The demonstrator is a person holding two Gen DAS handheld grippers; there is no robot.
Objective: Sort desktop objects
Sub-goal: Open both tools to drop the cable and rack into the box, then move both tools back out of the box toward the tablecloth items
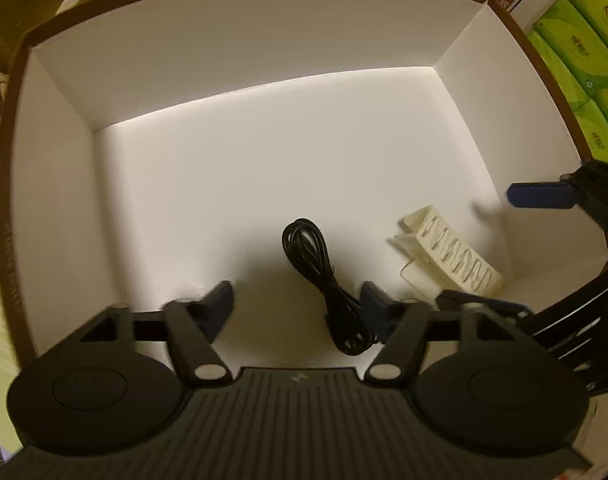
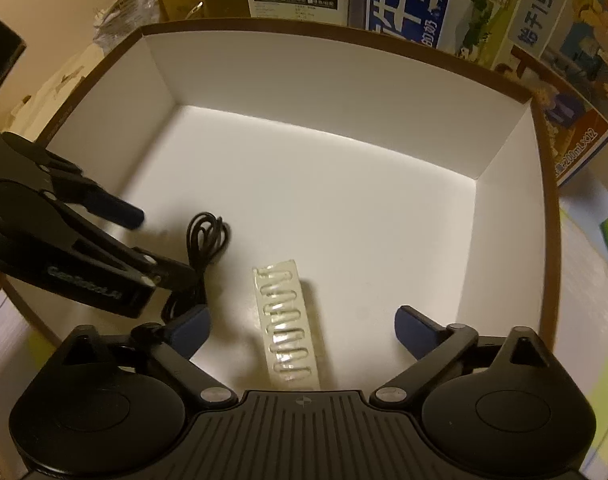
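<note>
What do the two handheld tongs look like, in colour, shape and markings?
Both the left tongs and the right tongs are matte black, with a ribbed body, two round discs, silver pivot pins and dark blue fingertips. Pale lettering, too blurred to read, marks one side.

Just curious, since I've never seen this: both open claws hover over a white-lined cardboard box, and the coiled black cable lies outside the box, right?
Not quite: the coiled black cable lies inside the white-lined cardboard box, on its floor, as the left wrist view shows. Both claws, left and right, are open.

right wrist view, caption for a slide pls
Open right gripper above a clear blister strip beside a black cable in a white box.
</note>
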